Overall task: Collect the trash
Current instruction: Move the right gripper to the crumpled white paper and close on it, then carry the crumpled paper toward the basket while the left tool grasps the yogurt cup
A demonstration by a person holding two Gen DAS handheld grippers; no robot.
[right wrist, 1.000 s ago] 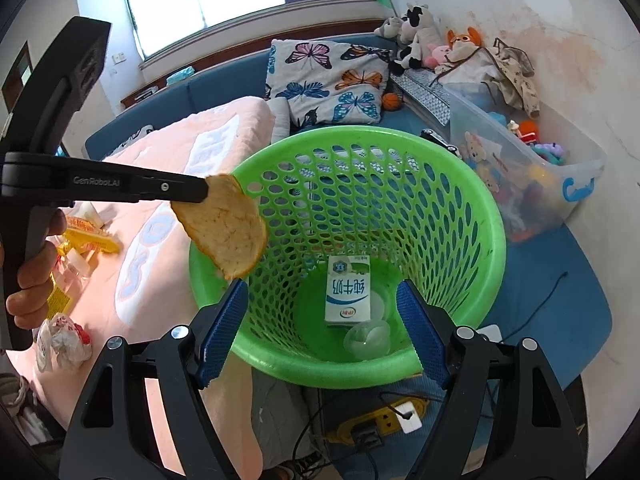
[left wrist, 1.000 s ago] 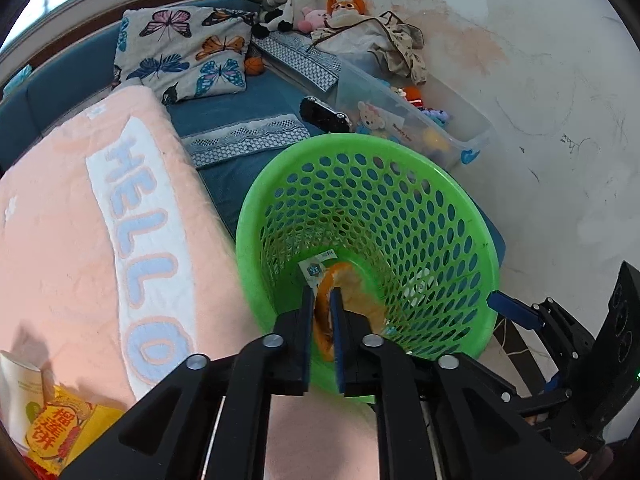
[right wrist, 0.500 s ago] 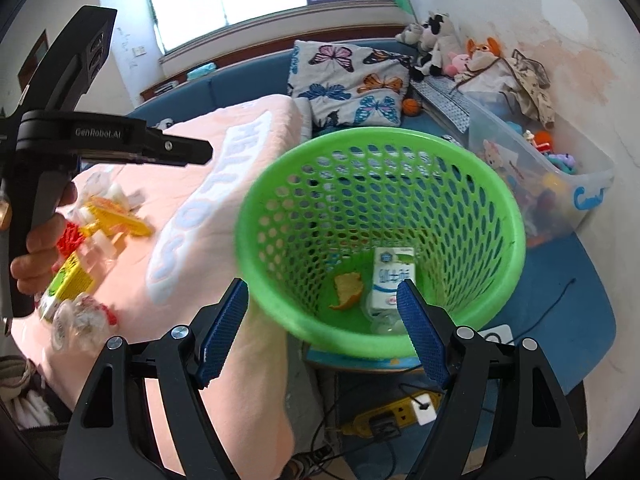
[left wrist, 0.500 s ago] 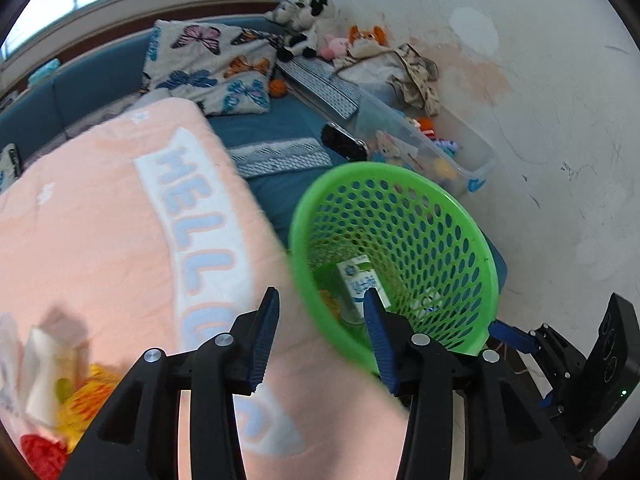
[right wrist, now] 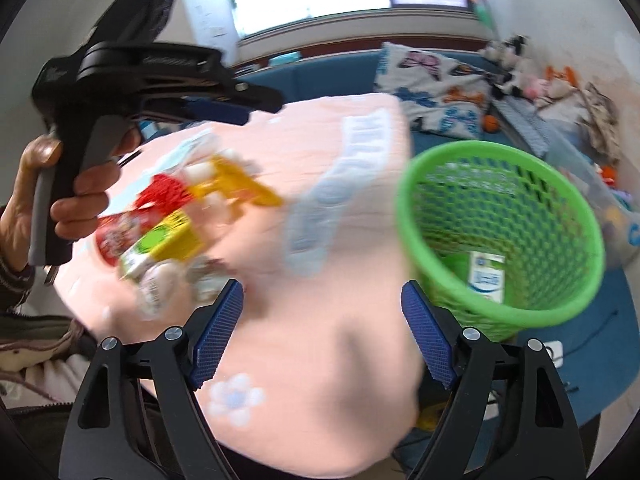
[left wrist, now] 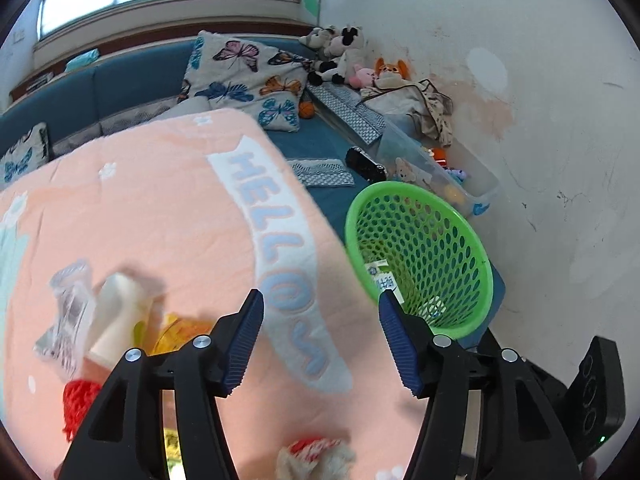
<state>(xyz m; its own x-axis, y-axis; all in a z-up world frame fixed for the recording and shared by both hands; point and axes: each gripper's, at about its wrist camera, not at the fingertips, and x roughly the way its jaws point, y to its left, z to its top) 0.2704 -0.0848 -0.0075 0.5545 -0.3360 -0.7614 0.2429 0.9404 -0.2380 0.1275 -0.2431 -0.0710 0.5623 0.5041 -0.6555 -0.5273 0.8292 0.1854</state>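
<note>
A green mesh basket [left wrist: 436,216] stands beside the bed, with a milk carton [left wrist: 382,276] inside; it also shows in the right wrist view [right wrist: 520,312], carton [right wrist: 486,274] at its bottom. My left gripper [left wrist: 320,336] is open and empty above the pink "HELLO" blanket [left wrist: 180,208]. Trash lies on the blanket at lower left: a clear wrapper [left wrist: 68,312], a white carton [left wrist: 116,312], a yellow packet [left wrist: 180,326], a red net [left wrist: 80,400]. My right gripper [right wrist: 320,332] is open and empty over the blanket [right wrist: 312,352], with the blurred trash pile [right wrist: 172,216] to its left.
A butterfly pillow [left wrist: 248,80], plush toys [left wrist: 340,56] and a clear toy bin [left wrist: 440,176] line the blue bench by the wall. The left gripper body [right wrist: 132,72] and hand sit at the upper left of the right wrist view.
The left gripper let an orange peel drop into the basket, opened, and swung left over the blanket. The right gripper has also swung left, away from the basket, towards the trash pile.
</note>
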